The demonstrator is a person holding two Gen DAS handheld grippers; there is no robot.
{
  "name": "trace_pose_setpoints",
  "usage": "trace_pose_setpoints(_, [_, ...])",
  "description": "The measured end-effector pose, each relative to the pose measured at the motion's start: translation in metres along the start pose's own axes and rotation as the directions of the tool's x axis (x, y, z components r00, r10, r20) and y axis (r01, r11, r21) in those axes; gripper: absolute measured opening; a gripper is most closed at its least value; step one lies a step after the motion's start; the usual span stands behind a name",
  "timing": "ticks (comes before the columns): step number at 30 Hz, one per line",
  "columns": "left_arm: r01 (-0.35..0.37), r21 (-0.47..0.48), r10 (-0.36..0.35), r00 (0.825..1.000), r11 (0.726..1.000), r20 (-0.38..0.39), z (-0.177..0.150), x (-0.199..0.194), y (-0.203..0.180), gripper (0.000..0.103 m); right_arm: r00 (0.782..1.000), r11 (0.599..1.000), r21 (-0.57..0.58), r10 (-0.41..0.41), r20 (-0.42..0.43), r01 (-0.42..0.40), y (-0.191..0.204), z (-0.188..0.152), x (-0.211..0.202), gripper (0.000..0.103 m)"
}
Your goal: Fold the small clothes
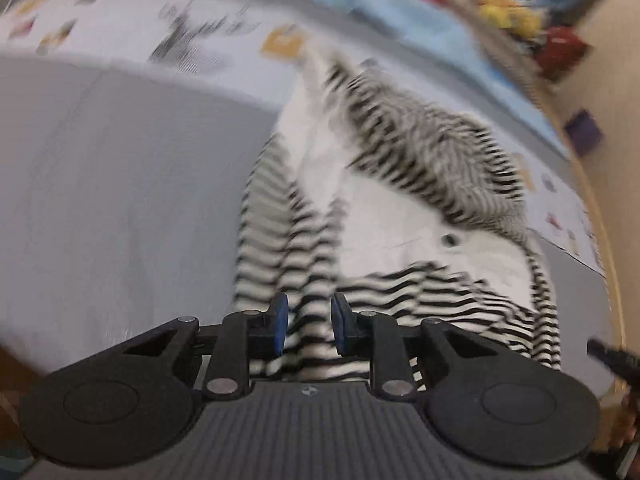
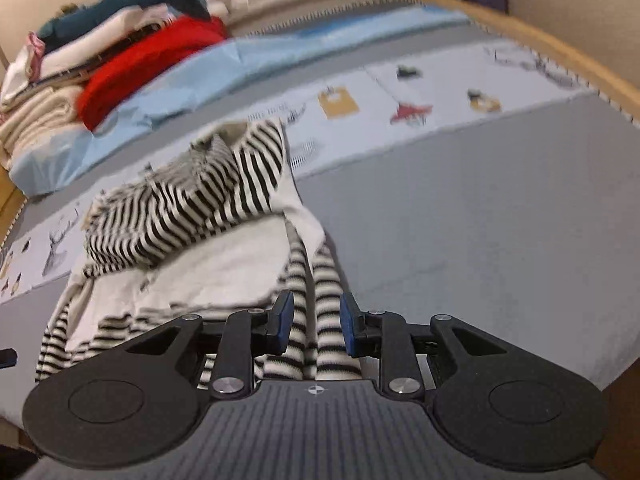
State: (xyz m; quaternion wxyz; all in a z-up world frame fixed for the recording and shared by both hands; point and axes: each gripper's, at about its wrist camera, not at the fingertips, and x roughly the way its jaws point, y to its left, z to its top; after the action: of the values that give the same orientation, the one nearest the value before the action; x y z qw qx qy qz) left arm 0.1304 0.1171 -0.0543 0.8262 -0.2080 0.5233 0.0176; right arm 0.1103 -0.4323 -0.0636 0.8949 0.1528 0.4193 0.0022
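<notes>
Jaws of left gripper (image 1: 307,326) and right gripper (image 2: 315,326) each clasp striped garment (image 2: 192,208) fabric; lifting evenly should keep its edge taut over the grey mat (image 2: 480,220).

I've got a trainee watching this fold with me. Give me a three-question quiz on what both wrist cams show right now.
1. True or false: the striped garment lies spread flat in one layer.
2. Multiple choice: between the pads of the right gripper is A) striped fabric, B) the red blanket, C) nothing.
3. Fill in: the left gripper has ______ fabric between its blue pads.

Key
1. False: a striped part is bunched on top of the white panel.
2. A.
3. Striped. Whether either gripper actually pinches the cloth cannot be told; a gap shows between the pads.
</notes>
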Motion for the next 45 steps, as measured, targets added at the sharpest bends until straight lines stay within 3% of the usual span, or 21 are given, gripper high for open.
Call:
trace_pose_setpoints(6, [-0.055, -0.097, 0.043, 0.991, 0.994, -0.123, -0.002, 0.029, 0.019, 0.028, 0.986, 0.999, 0.010, -0.045, -0.158, 0.047, -0.010, -0.010, 0.030, 0.027])
trace_pose_setpoints(12, [-0.093, -0.103, 0.077, 0.986, 0.990, -0.151, -0.003, 0.041, 0.020, 0.035, 0.970, 0.998, 0.041, -0.045, -0.240, 0.057, -0.015, -0.013, 0.047, 0.030])
trace_pose_setpoints(16, [-0.108, -0.095, 0.089, 0.979, 0.990, -0.185, -0.004, 0.050, 0.019, 0.049, 0.959, 0.999, 0.010, -0.048, -0.280, 0.053, -0.009, -0.017, 0.055, 0.038])
trace_pose_setpoints(24, [-0.125, -0.064, 0.108, 0.969, 0.990, -0.221, -0.009, 0.060, 0.016, 0.050, 0.932, 0.995, -0.064, -0.092, -0.350, 0.074, 0.002, -0.024, 0.069, 0.039])
trace_pose_setpoints(30, [-0.120, -0.032, 0.110, 0.970, 0.992, -0.215, -0.011, 0.062, 0.012, 0.044, 0.921, 0.992, -0.095, -0.108, -0.373, 0.078, 0.007, -0.029, 0.074, 0.039])
trace_pose_setpoints(33, [-0.101, -0.010, 0.097, 0.972, 0.995, -0.212, -0.012, 0.063, 0.009, 0.026, 0.922, 0.991, -0.109, -0.111, -0.372, 0.075, 0.009, -0.029, 0.075, 0.039])
trace_pose_setpoints(34, [-0.091, -0.005, 0.088, 0.974, 0.996, -0.211, -0.012, 0.063, 0.008, 0.013, 0.922, 0.991, -0.112, -0.110, -0.372, 0.073, 0.010, -0.029, 0.075, 0.039])
trace_pose_setpoints(35, [-0.080, 0.000, 0.078, 0.975, 0.997, -0.206, -0.012, 0.062, 0.007, 0.009, 0.922, 0.991, -0.115, -0.107, -0.371, 0.069, 0.011, -0.030, 0.074, 0.037])
trace_pose_setpoints(38, [-0.061, 0.004, 0.060, 0.982, 0.998, -0.182, -0.012, 0.057, 0.005, 0.009, 0.932, 0.992, -0.114, -0.085, -0.352, 0.047, 0.012, -0.027, 0.071, 0.004])
trace_pose_setpoints(41, [-0.056, -0.012, 0.053, 0.981, 0.998, -0.187, -0.012, 0.057, 0.006, 0.009, 0.946, 0.999, -0.050, -0.030, -0.324, 0.015, 0.007, -0.021, 0.066, 0.004])
trace_pose_setpoints(45, [-0.066, -0.015, 0.061, 0.975, 0.998, -0.213, -0.012, 0.060, 0.007, 0.012, 0.939, 0.999, -0.045, -0.041, -0.342, 0.027, 0.004, -0.020, 0.070, 0.006])
